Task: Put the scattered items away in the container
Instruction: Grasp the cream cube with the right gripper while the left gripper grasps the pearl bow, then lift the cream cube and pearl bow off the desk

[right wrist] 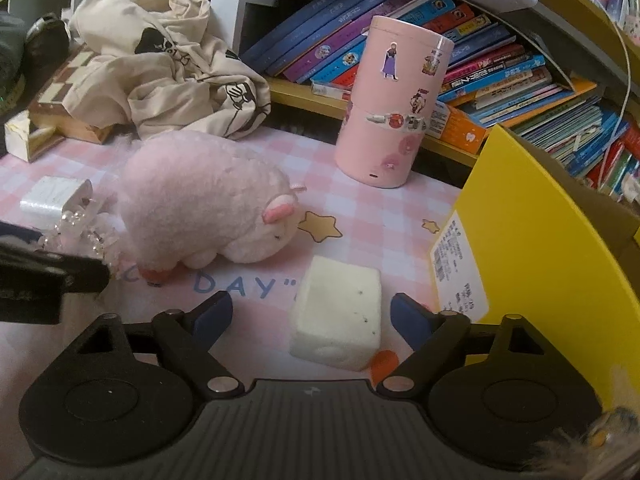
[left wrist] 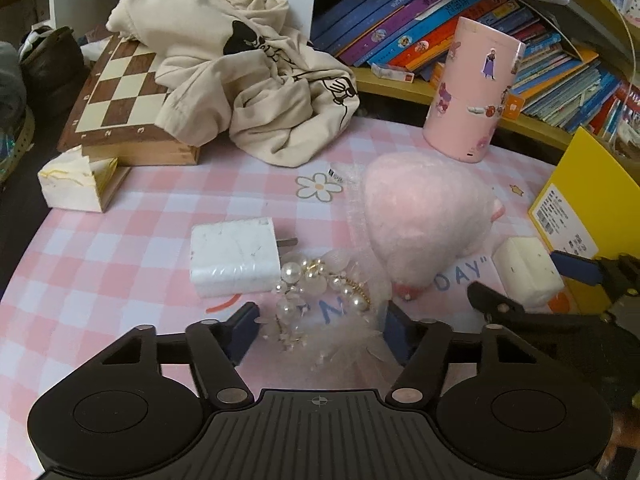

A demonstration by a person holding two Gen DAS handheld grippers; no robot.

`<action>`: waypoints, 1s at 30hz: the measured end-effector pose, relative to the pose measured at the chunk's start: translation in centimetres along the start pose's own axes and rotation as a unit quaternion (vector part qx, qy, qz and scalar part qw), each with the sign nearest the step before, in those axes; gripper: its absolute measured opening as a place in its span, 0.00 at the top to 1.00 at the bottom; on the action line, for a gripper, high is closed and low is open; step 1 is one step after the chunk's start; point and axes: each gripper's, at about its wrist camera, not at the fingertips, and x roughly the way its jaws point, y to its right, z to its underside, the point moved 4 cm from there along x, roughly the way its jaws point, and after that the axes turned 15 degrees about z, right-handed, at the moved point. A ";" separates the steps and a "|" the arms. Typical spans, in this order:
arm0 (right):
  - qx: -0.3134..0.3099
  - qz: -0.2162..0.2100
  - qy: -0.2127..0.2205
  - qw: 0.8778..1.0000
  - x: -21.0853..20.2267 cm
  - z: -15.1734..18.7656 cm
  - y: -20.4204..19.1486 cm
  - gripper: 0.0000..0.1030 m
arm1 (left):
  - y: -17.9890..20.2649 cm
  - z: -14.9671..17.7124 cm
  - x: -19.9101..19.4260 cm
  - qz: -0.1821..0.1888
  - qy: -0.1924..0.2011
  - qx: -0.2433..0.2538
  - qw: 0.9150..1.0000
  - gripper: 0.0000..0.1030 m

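The right gripper (right wrist: 310, 312), jaws spread, straddles the white foam block (right wrist: 338, 316) just beside the yellow box (right wrist: 540, 220) (presumably the container). The left gripper (left wrist: 320, 316), also spread, brackets the pearl hair accessory (left wrist: 320, 284) near the block. The pick-up step is in hand; next, closing squarely on the block.

The left black two-finger gripper with blue pads (left wrist: 320, 316) is held low over the surface, level and pointing forward, its jaws spread wide with a broad gap between the tips. The right black two-finger gripper with blue pads (right wrist: 310, 310) sits just beside it to the right, likewise low and level, its jaws also wide apart and gripping nothing.
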 end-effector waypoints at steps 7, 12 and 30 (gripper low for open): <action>0.021 0.004 -0.010 1.000 -0.4 -0.2 1.4 0.63 | -1.6 0.9 -1.9 -0.001 0.005 -0.049 0.999 0.77; 0.032 -0.035 -0.024 0.999 -2.0 0.1 1.9 0.67 | -1.2 2.2 -3.3 0.009 0.014 -0.073 0.997 0.78; 0.010 -0.119 -0.016 0.993 -11.1 3.2 3.5 0.68 | 0.9 5.6 -11.2 0.045 0.063 -0.112 0.991 0.78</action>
